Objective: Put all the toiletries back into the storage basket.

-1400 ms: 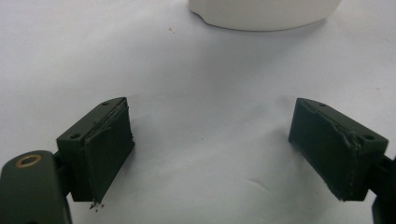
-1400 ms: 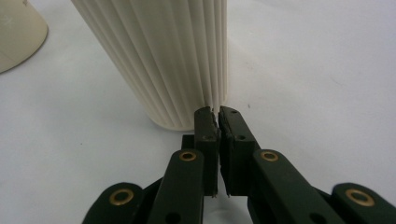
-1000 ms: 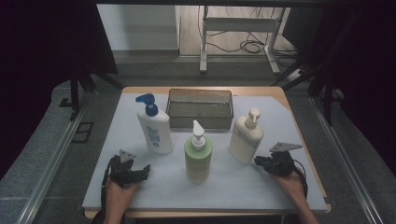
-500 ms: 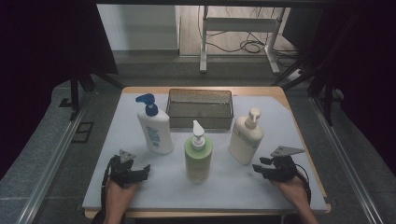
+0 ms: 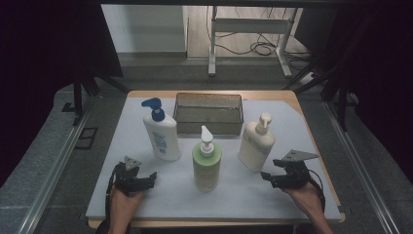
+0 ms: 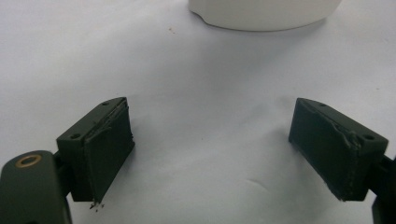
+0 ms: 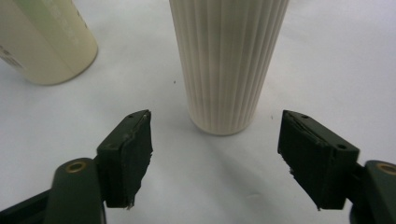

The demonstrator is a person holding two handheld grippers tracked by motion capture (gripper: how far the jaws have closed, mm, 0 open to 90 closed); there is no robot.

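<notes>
Three pump bottles stand on the white mat (image 5: 292,131): a white one with a blue pump (image 5: 161,134), a green one (image 5: 206,163) in the middle, and a cream one (image 5: 256,144). My left gripper (image 5: 151,178) rests at the front left, open and empty, with the white bottle's base (image 6: 264,11) ahead of it. At the front right, my right gripper (image 5: 265,176) points at the cream bottle (image 7: 229,60), a short way off. Its jaws have just been opening and hold nothing. The green bottle (image 7: 46,37) stands further left.
A dark rectangular basket (image 5: 209,113) sits at the back of the mat, behind the bottles. The mat's front edge lies just behind both hands. Metal rails run along both sides of the table.
The right gripper's jaws have spread apart, and that hand has drawn back a little from the cream bottle. The left gripper and all three bottles have stayed put.
</notes>
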